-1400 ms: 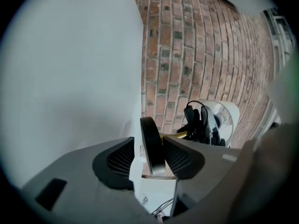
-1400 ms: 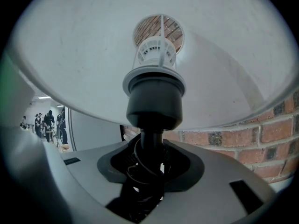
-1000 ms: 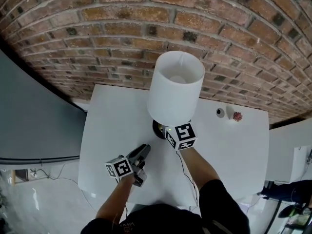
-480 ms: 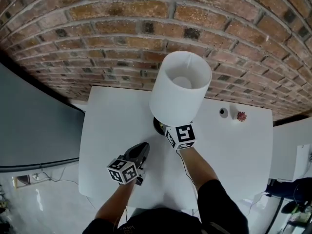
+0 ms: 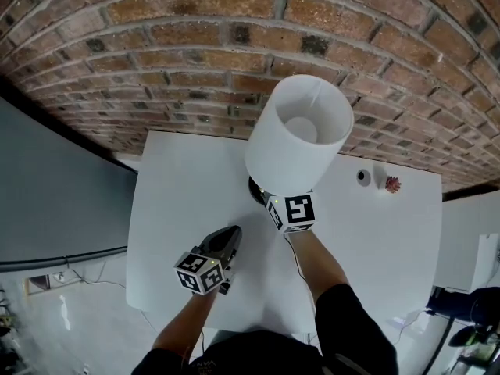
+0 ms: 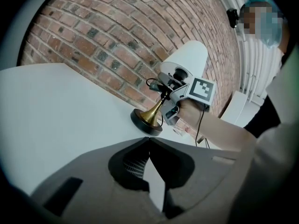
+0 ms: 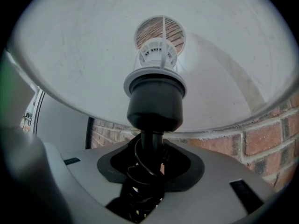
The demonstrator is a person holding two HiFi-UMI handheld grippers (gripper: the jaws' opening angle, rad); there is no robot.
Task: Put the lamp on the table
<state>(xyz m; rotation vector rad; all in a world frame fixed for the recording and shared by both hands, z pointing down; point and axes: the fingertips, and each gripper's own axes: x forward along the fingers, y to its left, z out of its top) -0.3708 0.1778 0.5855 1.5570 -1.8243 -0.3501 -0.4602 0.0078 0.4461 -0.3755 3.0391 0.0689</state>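
Stem of lamp point(image 5: 297, 143) clamped in right gripper point(image 7: 149, 171) — brass base on white table point(image 5: 180, 201), left gripper point(image 6: 148, 141) jaws together, empty.

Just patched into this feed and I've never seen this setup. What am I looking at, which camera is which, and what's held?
No robot arm here: a person holds a two-jaw gripper in each hand. The head view looks down from a camera on the person's head; the other two cameras ride on the grippers and look along their jaws. On the white table, against a red brick wall, stands a lamp with a white drum shade, brass stem and black round base. The right gripper is clamped on its dark upper stem. The left gripper is shut and empty, above the table. A small white item and a small red one sit near the wall.
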